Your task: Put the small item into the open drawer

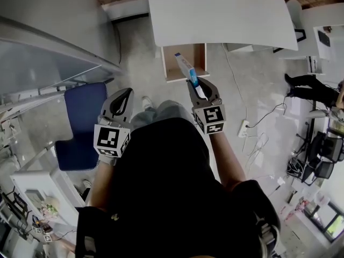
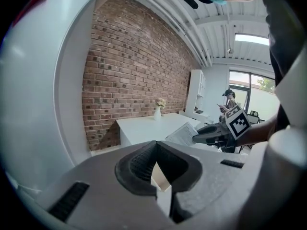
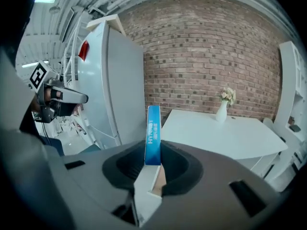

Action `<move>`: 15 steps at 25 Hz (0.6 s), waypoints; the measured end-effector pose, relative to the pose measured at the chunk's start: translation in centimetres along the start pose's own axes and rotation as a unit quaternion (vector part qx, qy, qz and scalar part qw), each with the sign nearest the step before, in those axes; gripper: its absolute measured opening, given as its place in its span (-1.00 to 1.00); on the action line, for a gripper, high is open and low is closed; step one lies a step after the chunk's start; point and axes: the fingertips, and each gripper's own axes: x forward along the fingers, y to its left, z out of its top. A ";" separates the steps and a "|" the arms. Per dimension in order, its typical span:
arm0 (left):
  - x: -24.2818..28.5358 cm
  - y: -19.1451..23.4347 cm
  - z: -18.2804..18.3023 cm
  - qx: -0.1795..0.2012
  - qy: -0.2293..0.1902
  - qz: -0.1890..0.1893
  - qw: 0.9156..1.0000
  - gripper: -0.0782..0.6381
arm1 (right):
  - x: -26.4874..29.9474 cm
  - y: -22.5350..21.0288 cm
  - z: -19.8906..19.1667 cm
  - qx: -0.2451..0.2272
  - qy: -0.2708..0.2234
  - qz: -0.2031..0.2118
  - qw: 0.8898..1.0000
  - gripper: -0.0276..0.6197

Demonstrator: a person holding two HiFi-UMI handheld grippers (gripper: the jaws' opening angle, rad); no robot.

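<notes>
Head view: right tool (image 1: 200, 85) is carrying the small box (image 1: 184, 66) toward the open drawer (image 1: 166, 63).
It is clamping the blue-and-white box by its near end, so the far end is sticking out toward 12 o'clock, where the drawer is gaping under the white table (image 1: 220, 12); that end is probably meant to go in first. At its 9 o'clock, the left tool (image 1: 127, 93) is hanging pinched together and empty, clear of the path.

A brick wall (image 3: 206, 47) stands behind a white table (image 3: 225, 138) on grey floor (image 1: 252, 79).
</notes>
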 end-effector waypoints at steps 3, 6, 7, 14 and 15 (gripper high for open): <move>0.4 0.1 -0.1 -0.006 0.005 0.005 1.000 -0.77 | 1.1 -0.3 -0.9 0.009 0.023 0.011 1.000 -0.62; 1.2 0.1 -0.3 -0.015 0.013 0.013 1.000 -0.77 | 2.5 -0.7 -1.8 0.006 0.047 0.027 0.999 -0.62; 1.5 0.1 -0.4 -0.019 0.016 0.016 1.000 -0.77 | 2.9 -0.9 -2.2 0.004 0.057 0.033 0.998 -0.62; 3.5 -0.3 -0.3 -0.040 0.033 0.037 0.998 -0.77 | 5.8 -2.5 -4.1 0.001 0.098 0.069 0.993 -0.62; 3.7 -0.4 -0.3 -0.041 0.036 0.041 0.998 -0.78 | 6.3 -2.7 -4.6 -0.002 0.104 0.072 0.992 -0.62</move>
